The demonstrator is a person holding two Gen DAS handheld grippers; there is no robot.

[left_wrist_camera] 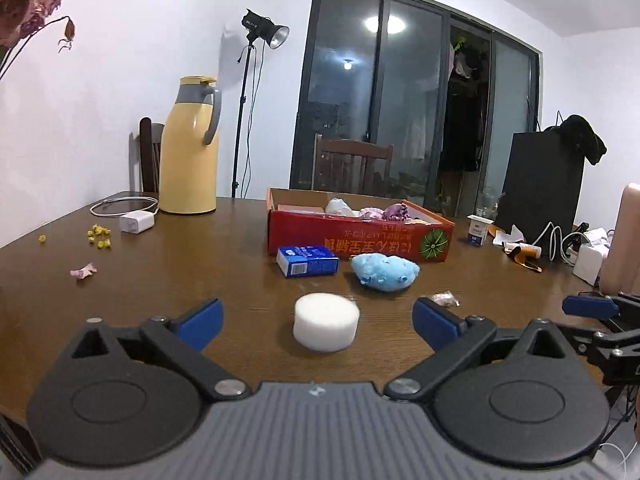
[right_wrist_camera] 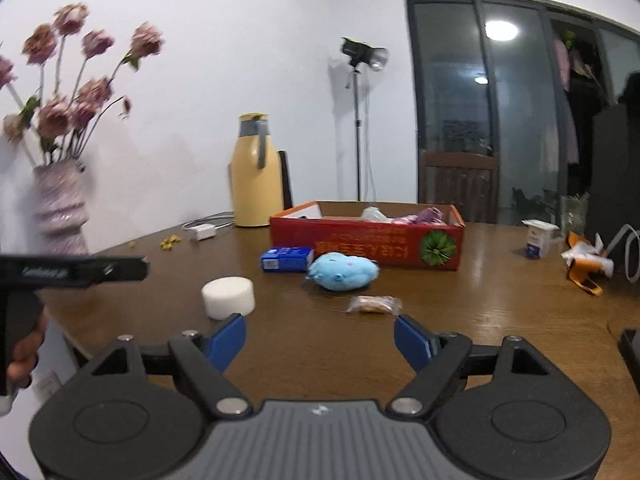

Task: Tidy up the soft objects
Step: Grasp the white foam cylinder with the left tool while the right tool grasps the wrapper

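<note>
A white foam puck (left_wrist_camera: 326, 327) lies on the brown table (left_wrist_camera: 160, 280), just ahead of my left gripper (left_wrist_camera: 318, 326), whose blue pads stand wide open on either side without touching it. A light blue plush toy (left_wrist_camera: 385, 271) rests behind it, near a red cardboard box (left_wrist_camera: 360, 240) holding several soft items. In the right wrist view my right gripper (right_wrist_camera: 320, 342) is open over bare table; the foam puck (right_wrist_camera: 228, 296) sits to its front left and the blue plush (right_wrist_camera: 343, 271) lies further ahead. A small wrapped snack (right_wrist_camera: 374, 305) lies in front of it.
A blue carton (left_wrist_camera: 307, 261) lies left of the plush. A yellow thermos jug (left_wrist_camera: 190, 148), a white charger with cable (left_wrist_camera: 136, 222) and scattered petals sit at the far left. A vase of dried flowers (right_wrist_camera: 60, 208) stands at the left edge. A small milk carton (left_wrist_camera: 478, 230), wrappers and cables crowd the right.
</note>
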